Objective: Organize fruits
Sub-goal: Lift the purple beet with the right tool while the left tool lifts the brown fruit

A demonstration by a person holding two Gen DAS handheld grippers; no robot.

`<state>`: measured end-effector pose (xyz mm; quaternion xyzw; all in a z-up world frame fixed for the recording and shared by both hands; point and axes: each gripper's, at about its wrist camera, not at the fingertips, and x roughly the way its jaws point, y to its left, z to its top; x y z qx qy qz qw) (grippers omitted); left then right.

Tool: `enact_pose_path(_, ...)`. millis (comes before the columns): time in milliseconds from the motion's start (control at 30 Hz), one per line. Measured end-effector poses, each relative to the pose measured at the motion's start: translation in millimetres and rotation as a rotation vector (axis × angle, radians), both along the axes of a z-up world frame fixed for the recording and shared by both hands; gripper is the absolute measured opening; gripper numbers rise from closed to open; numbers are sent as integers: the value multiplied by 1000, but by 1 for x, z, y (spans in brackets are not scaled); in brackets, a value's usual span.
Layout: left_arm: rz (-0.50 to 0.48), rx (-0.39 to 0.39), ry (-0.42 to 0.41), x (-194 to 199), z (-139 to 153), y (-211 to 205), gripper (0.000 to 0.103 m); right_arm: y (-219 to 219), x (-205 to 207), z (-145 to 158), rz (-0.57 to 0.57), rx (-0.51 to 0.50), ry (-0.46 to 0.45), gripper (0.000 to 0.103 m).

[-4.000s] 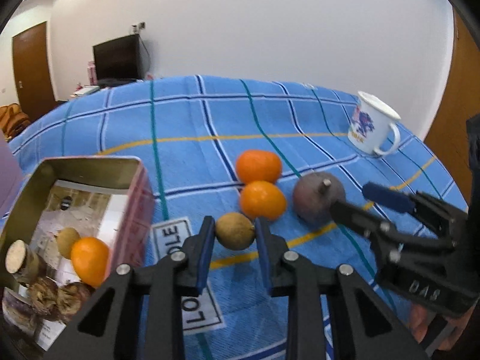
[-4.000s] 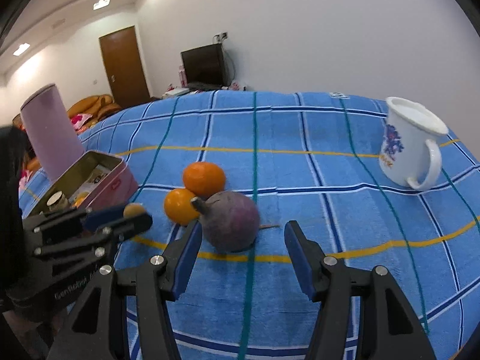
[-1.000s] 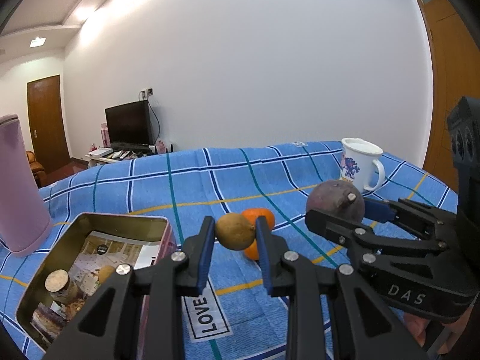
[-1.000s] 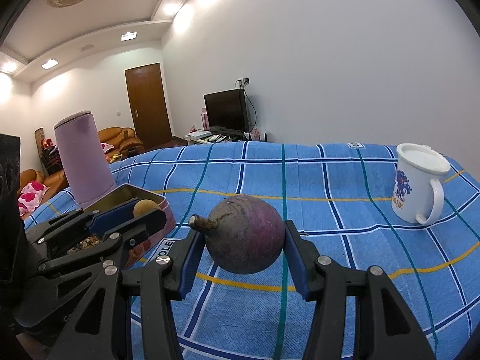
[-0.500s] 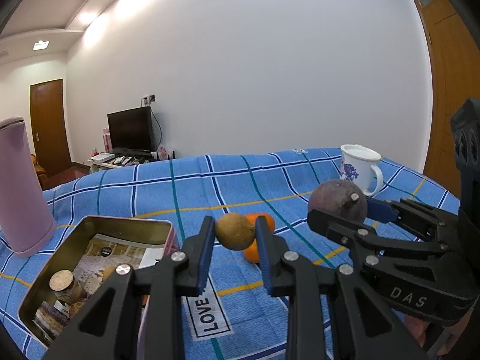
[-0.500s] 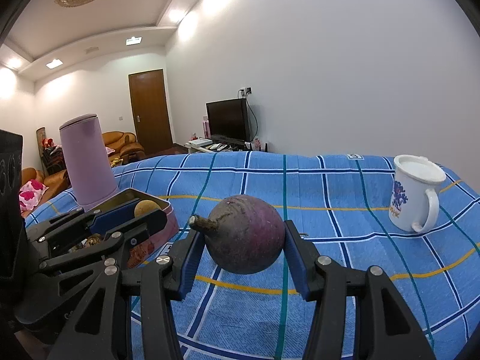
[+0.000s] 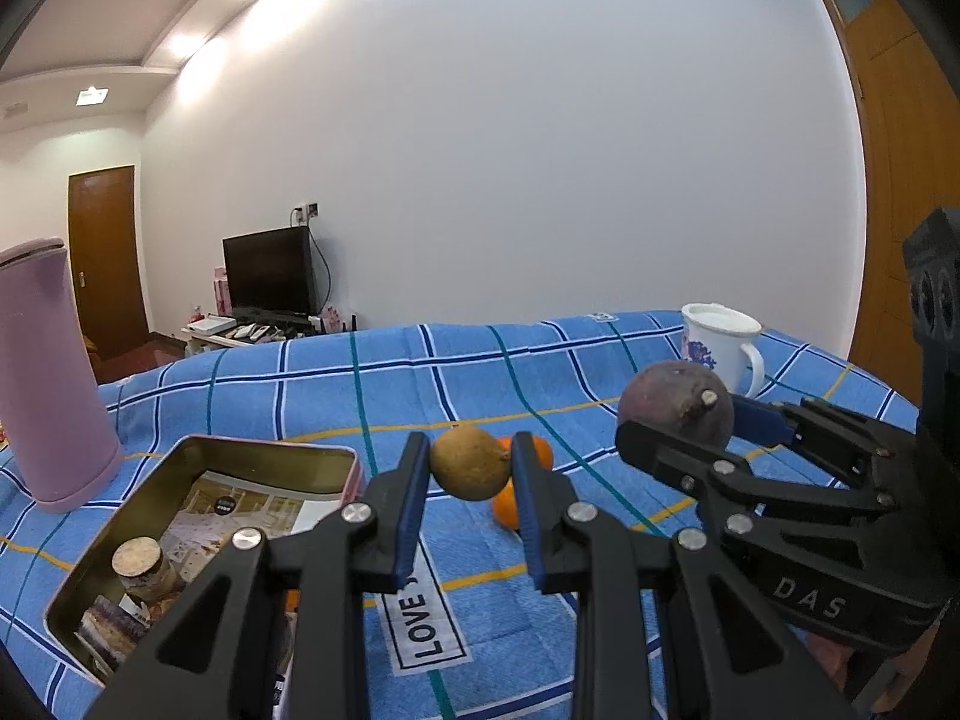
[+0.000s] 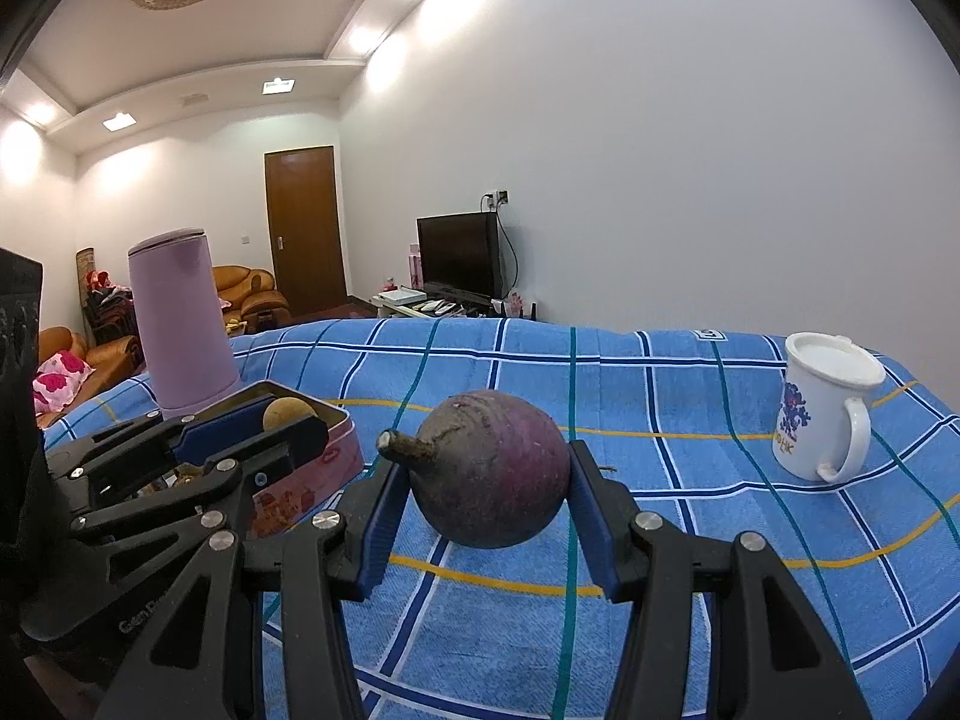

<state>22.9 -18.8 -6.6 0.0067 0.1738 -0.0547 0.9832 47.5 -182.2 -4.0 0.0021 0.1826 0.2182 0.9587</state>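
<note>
My left gripper [image 7: 470, 463] is shut on a small tan-brown round fruit [image 7: 468, 463], held in the air over the blue checked cloth. My right gripper [image 8: 487, 480] is shut on a large purple round fruit [image 8: 493, 474] with a stub stem, also lifted. In the left wrist view the right gripper [image 7: 690, 414] and its purple fruit [image 7: 672, 405] hang to the right. In the right wrist view the left gripper [image 8: 282, 417] with the tan fruit [image 8: 288, 410] sits at the left. Two oranges [image 7: 510, 504] lie on the cloth behind the left fingers. An open metal tin [image 7: 198, 456] stands at the left.
A tall pink tumbler [image 7: 51, 378] stands behind the tin. A white mug [image 8: 825, 408] stands at the far right of the cloth. The tin holds a cork-lidded jar [image 7: 138, 564] and packets. A "LOVE" label [image 7: 423, 618] is sewn on the cloth.
Compared with four seconds ago, both fruits have left the cloth and hang in the grippers. Over the last second both views tilted slightly upward; the grips are unchanged.
</note>
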Motion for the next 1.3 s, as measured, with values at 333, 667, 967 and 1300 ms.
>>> enact_pose_path(333,15,-9,-29,-8,2,3,29,3,-8,2,1,-11,-34,53)
enact_pose_path(667,39,-9,-24,-14,3,9,29,8,-12,2,20,-14,-41,53)
enact_pose_path(967,52,-17,-12,-17,3,16,29,16,-12,2,36,-16,-30,53)
enact_pose_path(1300,79,-24,-3,-21,2,26,29,26,-12,1,63,-18,-11,53)
